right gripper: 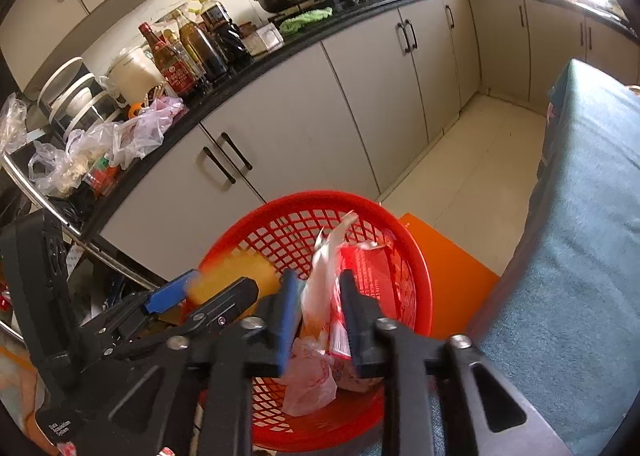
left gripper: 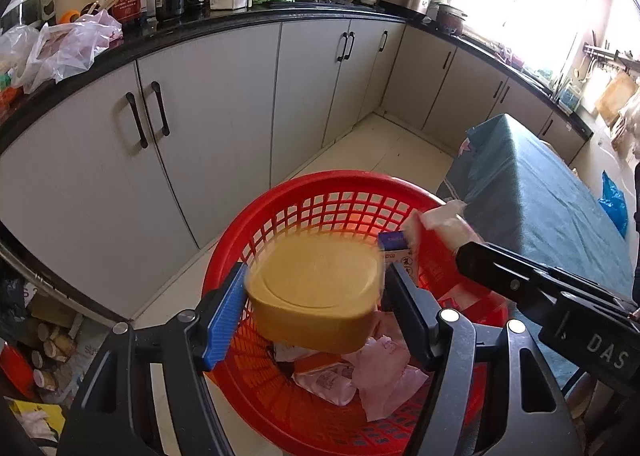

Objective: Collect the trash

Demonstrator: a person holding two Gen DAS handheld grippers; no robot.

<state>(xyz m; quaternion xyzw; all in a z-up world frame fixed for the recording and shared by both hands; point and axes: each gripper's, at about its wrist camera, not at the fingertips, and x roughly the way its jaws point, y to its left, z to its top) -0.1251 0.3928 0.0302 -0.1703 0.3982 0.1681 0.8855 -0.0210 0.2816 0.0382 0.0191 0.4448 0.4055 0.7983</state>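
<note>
Both grippers hang over the red basket (left gripper: 320, 191), each with a piece of trash between its jaws.

The left gripper (left gripper: 316, 296) is clamped on a blurred yellow-tan tub (left gripper: 316, 288), its blue pad against one side and its black pad against the other, above the basket's middle. The right gripper (right gripper: 318, 320) has a crumpled red-and-white wrapper (right gripper: 332, 272) between its jaws, which stand slightly parted; whether the pads press on it I cannot tell. That wrapper hangs above the basket's side nearest the teal-covered table (right gripper: 580, 256). In the basket's bottom lie pale pink wrappers (left gripper: 376, 380) and a small printed carton (left gripper: 396, 252). An orange board (right gripper: 452, 276) lies on the floor between basket and table. Grey cabinets (left gripper: 208, 127) under a cluttered dark counter (left gripper: 224, 21) stand beyond the basket.
</note>
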